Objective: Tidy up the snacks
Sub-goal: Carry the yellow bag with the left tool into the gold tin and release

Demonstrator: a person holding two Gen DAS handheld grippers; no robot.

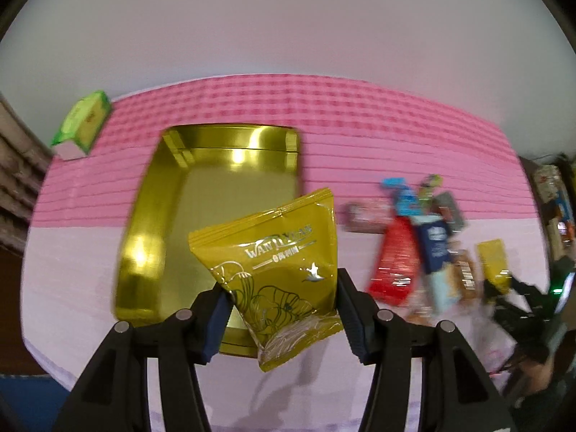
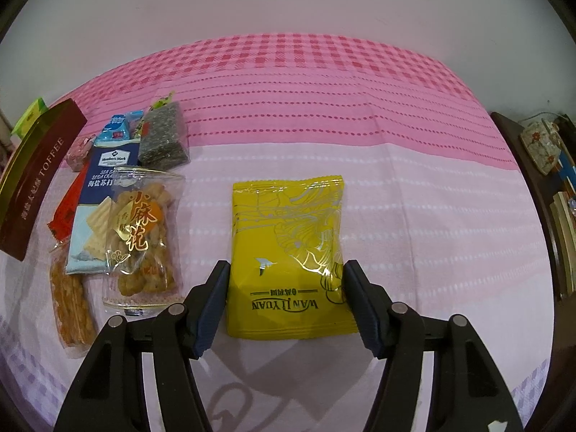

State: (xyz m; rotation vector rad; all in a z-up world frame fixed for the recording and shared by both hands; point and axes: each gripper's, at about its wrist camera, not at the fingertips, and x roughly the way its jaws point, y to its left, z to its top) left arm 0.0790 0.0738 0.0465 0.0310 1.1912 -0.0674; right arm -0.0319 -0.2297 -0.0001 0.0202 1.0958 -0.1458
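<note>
Snack pile blurred beyond left tongs

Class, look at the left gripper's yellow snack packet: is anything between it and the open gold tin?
Nothing visible. The left gripper holds the yellow packet above the gold tin's near edge, and the tin's inside looks bare.

Pink checked tablecloth, pale wall, dark wooden shelf with books, floral pouch
</note>
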